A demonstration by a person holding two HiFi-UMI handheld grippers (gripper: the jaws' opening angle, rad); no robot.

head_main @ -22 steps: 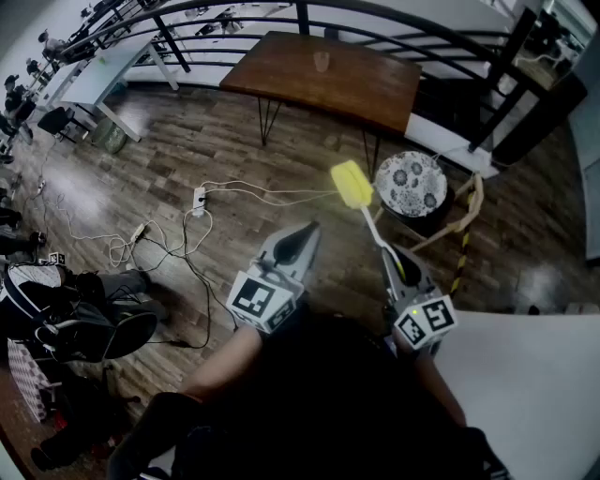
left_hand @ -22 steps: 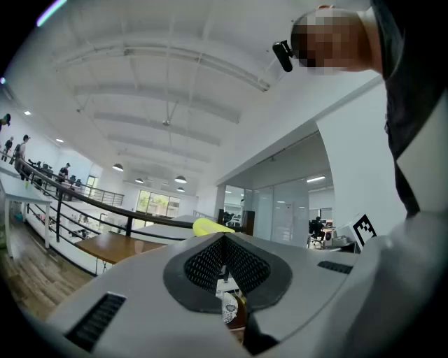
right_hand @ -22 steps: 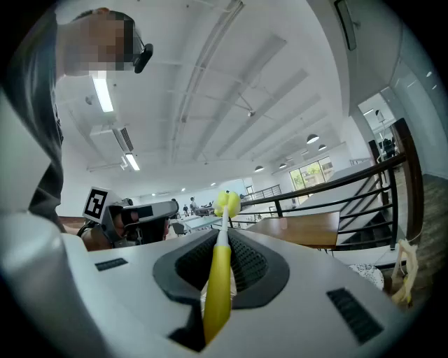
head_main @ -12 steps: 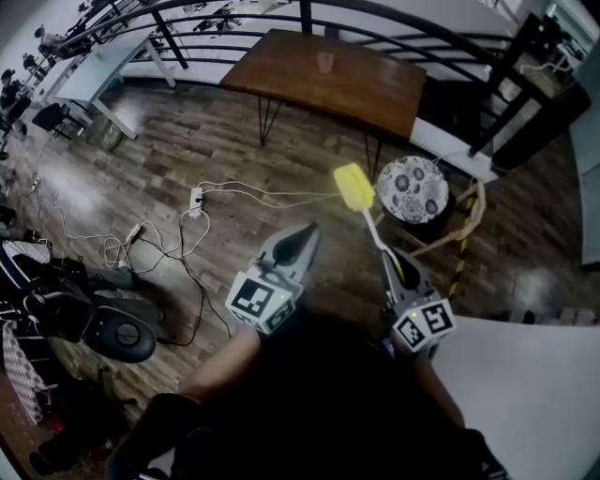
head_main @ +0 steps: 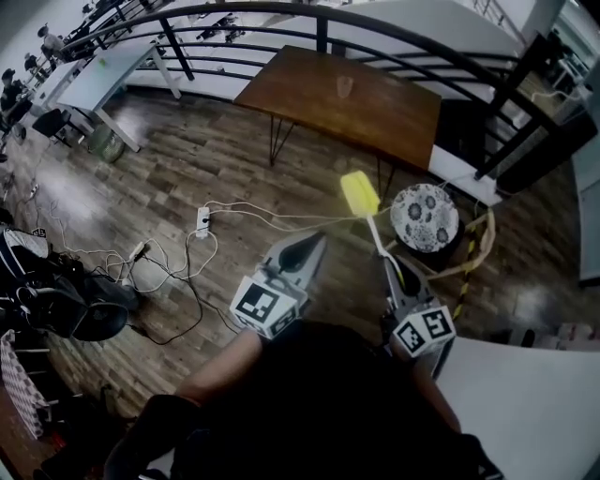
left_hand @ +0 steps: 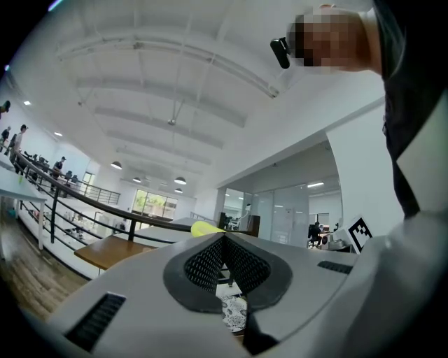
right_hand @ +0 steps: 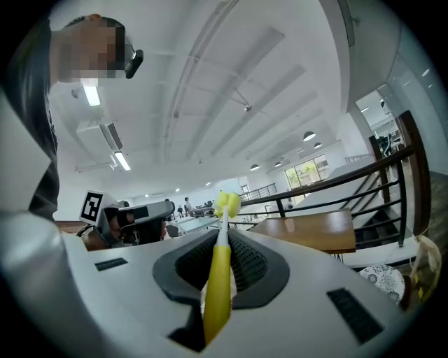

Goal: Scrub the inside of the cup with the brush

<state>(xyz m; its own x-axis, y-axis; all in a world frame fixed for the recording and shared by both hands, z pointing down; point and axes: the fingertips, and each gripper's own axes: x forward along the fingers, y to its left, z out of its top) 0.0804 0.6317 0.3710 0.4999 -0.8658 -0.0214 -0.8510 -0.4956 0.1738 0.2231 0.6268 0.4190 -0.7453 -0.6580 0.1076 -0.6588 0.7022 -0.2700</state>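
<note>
Right gripper [right_hand: 222, 245]: jaws pinched on the lower part of the brush handle, at the low centre of the right gripper view. The handle runs up between the pads.
Brush [head_main: 373, 225]: yellow handle, thin white neck and yellow sponge-like head. It points forward and up from the right gripper, with its head near the centre of the head view, over the floor.
Brush, handling (judged): light, with a stiff handle, a neck that probably flexes and a soft head. The low hold gives reach, but side load could twist the handle between the pads.
Left gripper [left_hand: 224, 241]: jaws pressed together with nothing between them, left of centre in the head view.
Cup [head_main: 345, 86]: small, clear-looking and upright on the table, at the upper centre of the head view, well apart from both grippers.
Cup, handling (judged): light and smooth-walled, so probably slippery. Glass or plastic cannot be told. It would slide or tip under the brush unless steadied. Best held across the outer wall about mid-height, leaving the mouth free.
Table [head_main: 384, 108]: brown top on thin dark legs, upper centre, beside the railing [head_main: 281, 13].
Stool [head_main: 425, 217]: round patterned top, right of the brush head in the frame.
Floor: wood planks, with cables [head_main: 178, 248] at left centre.
Task stage (judged): scrubbing not begun, as the cup is out of reach.
</note>
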